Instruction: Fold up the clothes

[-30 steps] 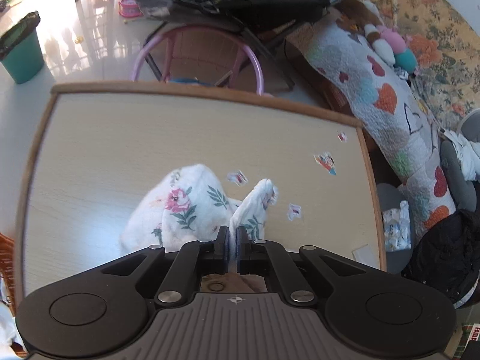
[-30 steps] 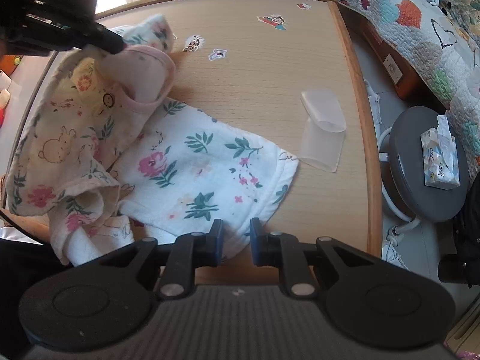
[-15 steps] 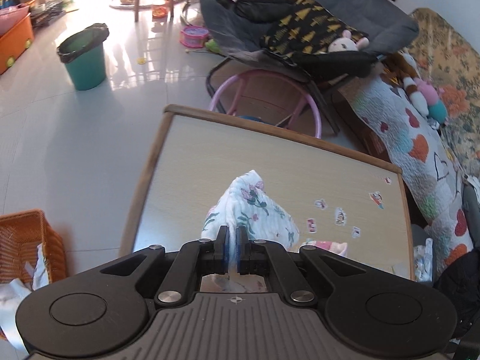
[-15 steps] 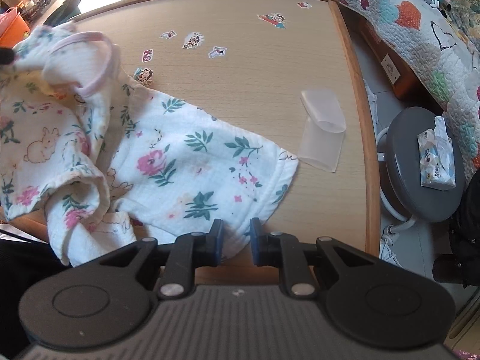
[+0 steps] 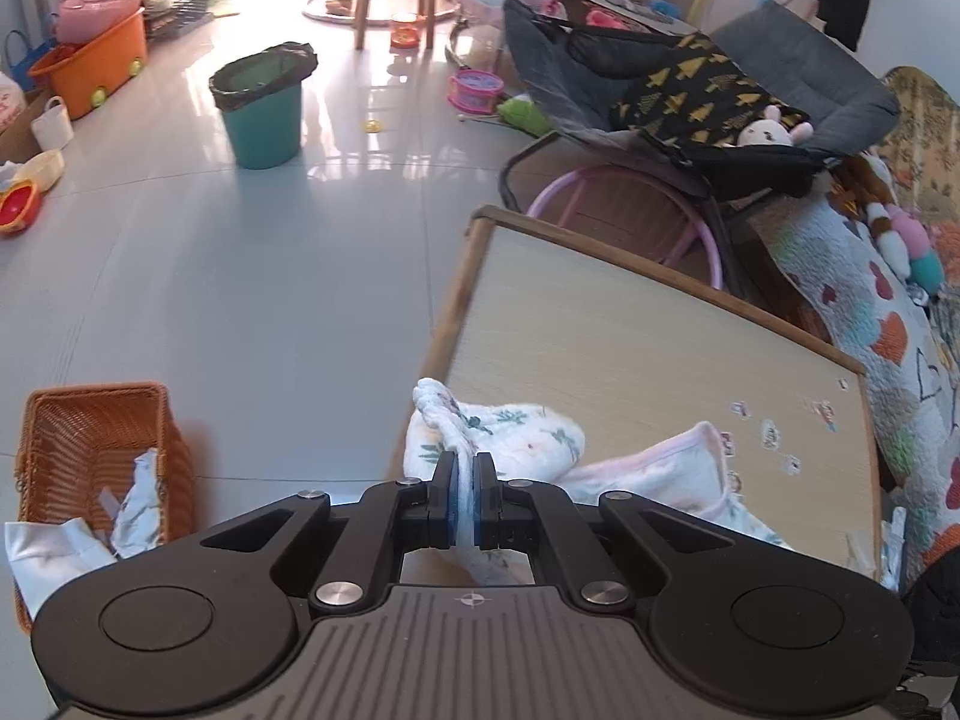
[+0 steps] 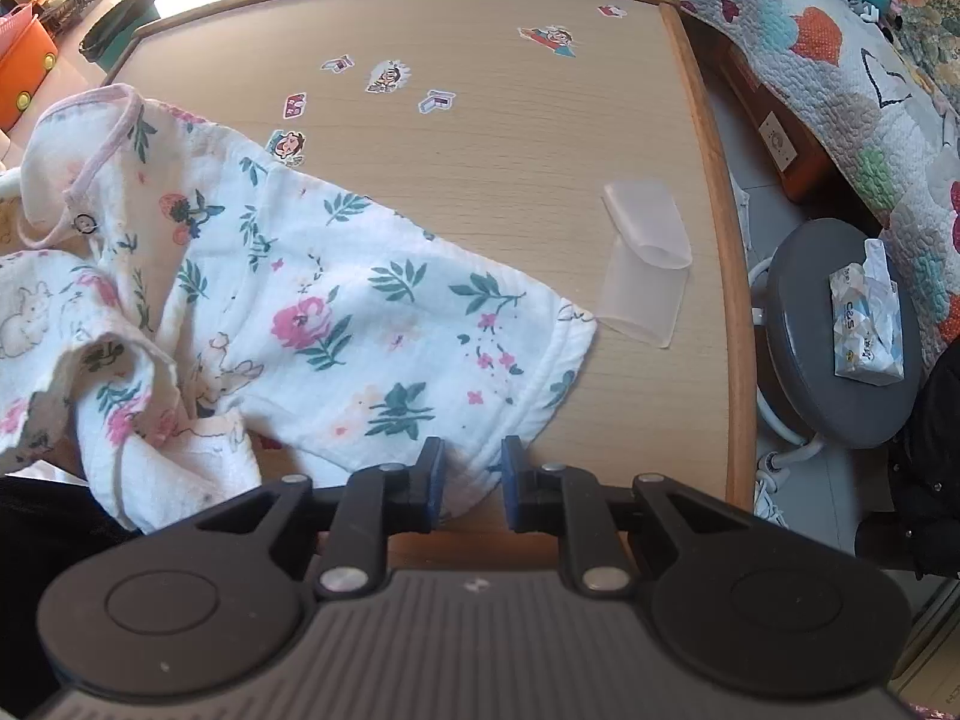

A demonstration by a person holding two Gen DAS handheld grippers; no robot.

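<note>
A white baby garment with a floral print lies spread over the near left part of the wooden table. Its pink-trimmed neckline is at the far left. My right gripper points down at the table's near edge, its jaws narrowly apart and closed on the garment's hem. In the left wrist view my left gripper is shut on a bunched fold of the same garment. It holds that fold up beside the left edge of the table.
Several stickers and a translucent plastic sleeve lie on the table. A grey stool with a tissue pack stands to the right. On the floor to the left are an orange wicker basket and a teal bin.
My left gripper has carried its fold of cloth leftward, out to the table's left edge. The garment has been drawn out flatter. The right gripper and the hem it holds have stayed put.
</note>
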